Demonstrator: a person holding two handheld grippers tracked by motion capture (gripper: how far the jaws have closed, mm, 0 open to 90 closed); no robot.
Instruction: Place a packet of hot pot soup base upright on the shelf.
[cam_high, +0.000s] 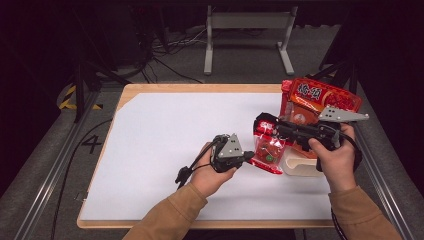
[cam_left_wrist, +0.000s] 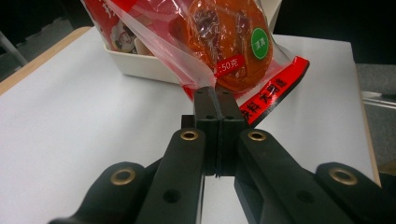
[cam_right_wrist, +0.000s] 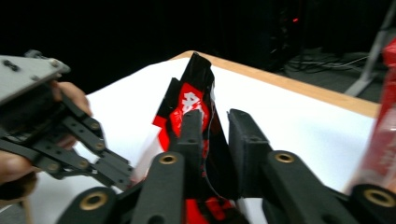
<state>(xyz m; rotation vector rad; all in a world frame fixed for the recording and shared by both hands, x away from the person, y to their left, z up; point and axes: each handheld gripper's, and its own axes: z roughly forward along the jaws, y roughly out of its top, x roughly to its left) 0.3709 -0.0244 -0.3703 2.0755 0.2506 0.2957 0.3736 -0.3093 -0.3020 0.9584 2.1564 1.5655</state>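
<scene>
L gripper: jaws pressed together on lower edge of small clear snack pouch, orange contents w/ green sticker visible. Pouch is held off white table sheet, beside cream tray. R gripper: jaws astride pouch's black-red top, part spread; actual grip can't be told. Large red snack bag stood in tray, behind.

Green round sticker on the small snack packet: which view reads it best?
Left gripper view: the green sticker is large and sharp on the snack packet. The high view shows it as a small dot; the right gripper view catches the packet's black-and-red end.
</scene>
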